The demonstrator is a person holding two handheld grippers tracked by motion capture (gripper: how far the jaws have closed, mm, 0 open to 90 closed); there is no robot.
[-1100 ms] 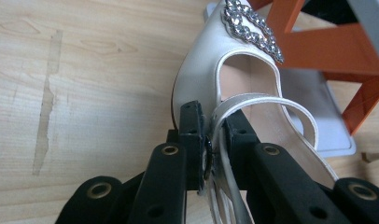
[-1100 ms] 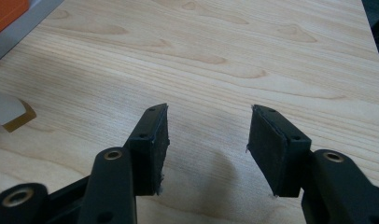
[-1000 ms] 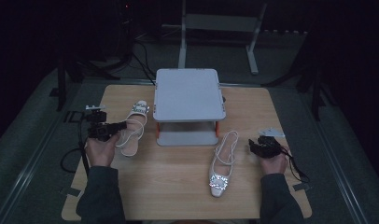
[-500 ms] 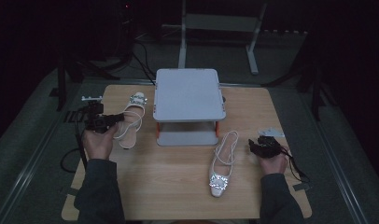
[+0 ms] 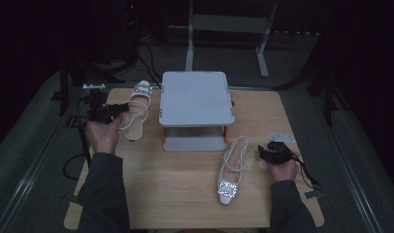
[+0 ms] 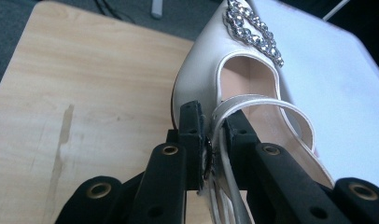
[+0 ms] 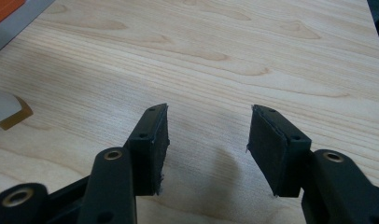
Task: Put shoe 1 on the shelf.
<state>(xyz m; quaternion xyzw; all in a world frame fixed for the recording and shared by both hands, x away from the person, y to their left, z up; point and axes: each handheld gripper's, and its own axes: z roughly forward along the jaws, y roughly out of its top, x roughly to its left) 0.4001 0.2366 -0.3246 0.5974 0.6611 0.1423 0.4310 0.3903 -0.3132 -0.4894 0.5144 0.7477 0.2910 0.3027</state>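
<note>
Pinching the heel strap of the left shoe, the left gripper holds it toe-forward, its long axis running away beside the shelf. Right gripper rests wide and empty on the table, just right of the other shoe.

Wooden table: rack, shoe

Light wooden bench stands on grey carpeted floor. Dim room, dark surroundings. Grey metal stand frame behind; black cables on floor.
</note>
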